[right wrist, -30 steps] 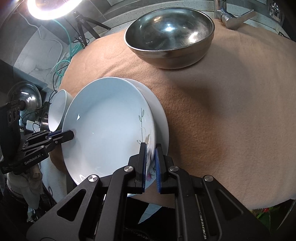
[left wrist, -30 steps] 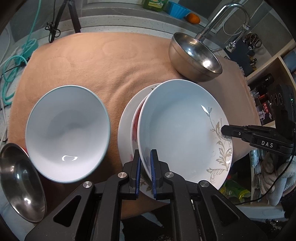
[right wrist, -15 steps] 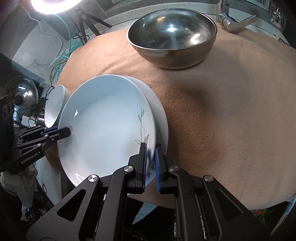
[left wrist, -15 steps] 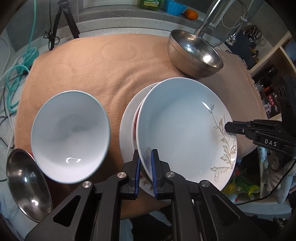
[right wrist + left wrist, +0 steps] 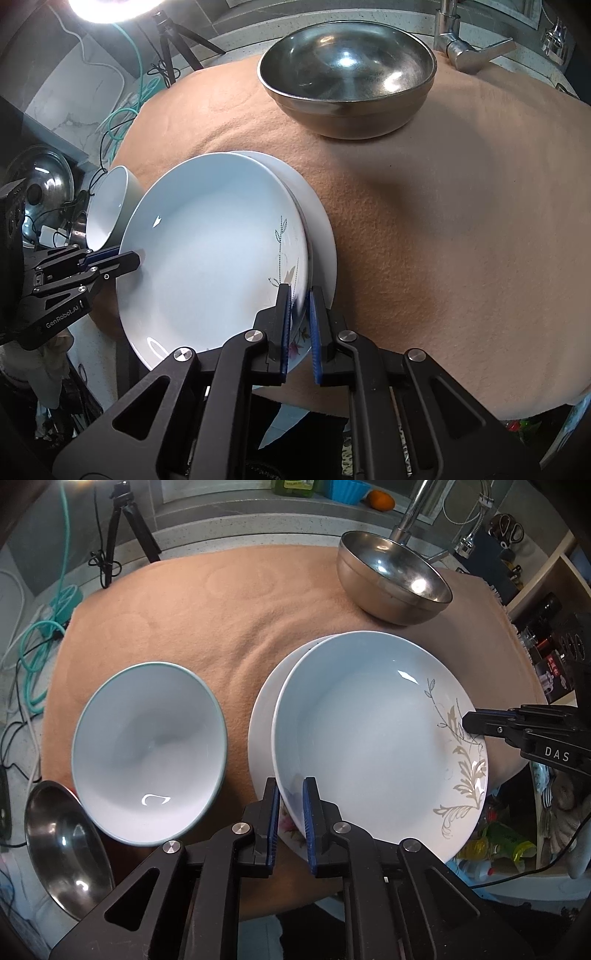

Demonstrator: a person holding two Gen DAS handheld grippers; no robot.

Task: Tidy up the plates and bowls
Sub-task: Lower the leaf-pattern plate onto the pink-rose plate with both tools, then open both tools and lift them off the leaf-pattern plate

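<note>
A: Where was the leaf-patterned plate (image 5: 369,738)?

B: On top of a second white plate (image 5: 264,720), which lay on the tan cloth (image 5: 229,620). The top plate sat shifted off the lower one, whose rim showed as a crescent on one side. Whether the top plate rested fully on it or was tilted up, I couldn't tell.

A: And the grippers?

B: The left gripper (image 5: 290,814) was pinched on that plate's near rim, blue pads against the edge. The right gripper (image 5: 298,323) was clamped nearly closed on the opposite rim, by the leaf print.

A: What else stood around that plate?

B: A white bowl with a teal rim (image 5: 147,753) sat just beside it, on the left gripper's side, apart from both plates. A steel bowl (image 5: 347,85) stood beyond the plate, near the faucet (image 5: 465,48). Another steel bowl (image 5: 62,853) lay past the white bowl, off the cloth's edge.
</note>
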